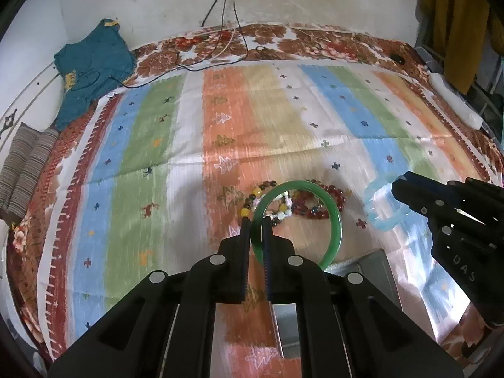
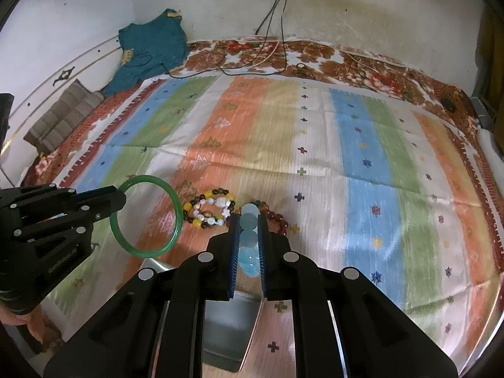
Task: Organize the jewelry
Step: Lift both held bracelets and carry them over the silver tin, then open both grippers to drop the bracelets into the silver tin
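While its two black jaws pinch the rim of a glossy green bangle (image 1: 327, 211) at lower centre of the left wrist view, the left gripper (image 1: 255, 220) holds that smooth ring lifted off the cloth, its hoop standing open to the right. At centre of the right wrist view, the right gripper (image 2: 247, 219) is clamped on a pale blue bracelet (image 2: 247, 239) of round, translucent discs, seen edge-on between the ribbed blue pads (image 2: 233, 252). In the left wrist view that bracelet appears at right, a blurred icy loop off the black fingertips.

Just beyond both tools lie two beaded bracelets: a mixed one (image 2: 209, 209) of yellow, white and dark beads and a dark red one (image 1: 318, 201), touching or nearly so. Under the grippers sits a grey metal tray (image 2: 233, 324), open at the top, with straight thin walls.

All rests on a striped cloth (image 1: 220, 119), flat with fold creases and broadly bare toward the upper frame. Its far edge meets a floral sheet (image 1: 283, 37), black cables (image 1: 220, 15) and a wall; a teal garment (image 1: 91, 66) lies upper left.
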The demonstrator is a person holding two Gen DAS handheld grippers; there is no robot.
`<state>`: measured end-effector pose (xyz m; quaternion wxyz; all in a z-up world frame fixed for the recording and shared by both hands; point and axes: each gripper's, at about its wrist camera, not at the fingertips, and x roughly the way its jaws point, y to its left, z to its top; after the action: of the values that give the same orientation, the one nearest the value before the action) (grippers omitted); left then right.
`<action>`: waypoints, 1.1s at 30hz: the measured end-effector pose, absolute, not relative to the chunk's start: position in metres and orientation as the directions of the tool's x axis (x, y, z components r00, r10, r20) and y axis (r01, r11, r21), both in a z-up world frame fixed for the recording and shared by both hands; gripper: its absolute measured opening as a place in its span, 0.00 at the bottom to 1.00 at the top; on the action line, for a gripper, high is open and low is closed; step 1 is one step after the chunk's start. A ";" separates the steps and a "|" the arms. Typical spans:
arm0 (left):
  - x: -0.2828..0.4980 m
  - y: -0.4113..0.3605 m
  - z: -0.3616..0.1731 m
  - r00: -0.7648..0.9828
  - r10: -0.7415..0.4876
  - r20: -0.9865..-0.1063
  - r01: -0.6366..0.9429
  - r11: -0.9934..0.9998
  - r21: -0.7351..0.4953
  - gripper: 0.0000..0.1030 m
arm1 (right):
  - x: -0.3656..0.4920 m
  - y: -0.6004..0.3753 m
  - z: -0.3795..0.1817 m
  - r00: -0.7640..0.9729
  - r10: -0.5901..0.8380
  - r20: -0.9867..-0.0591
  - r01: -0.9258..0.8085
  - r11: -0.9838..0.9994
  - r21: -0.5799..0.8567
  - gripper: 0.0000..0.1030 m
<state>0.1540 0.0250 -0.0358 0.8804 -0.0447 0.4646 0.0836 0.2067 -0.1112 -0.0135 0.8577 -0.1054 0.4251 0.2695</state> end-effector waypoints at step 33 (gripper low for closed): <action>0.106 -0.002 -0.041 0.536 0.087 -0.840 -0.156 0.988 0.003 0.08 | 0.151 -0.128 -0.010 0.451 0.411 -0.792 -0.583 0.808 0.087 0.12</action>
<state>0.1060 -0.0019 -0.0408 0.8755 -0.0360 0.4769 0.0695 0.1509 -0.1279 -0.0101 0.8459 -0.0991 0.4340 0.2938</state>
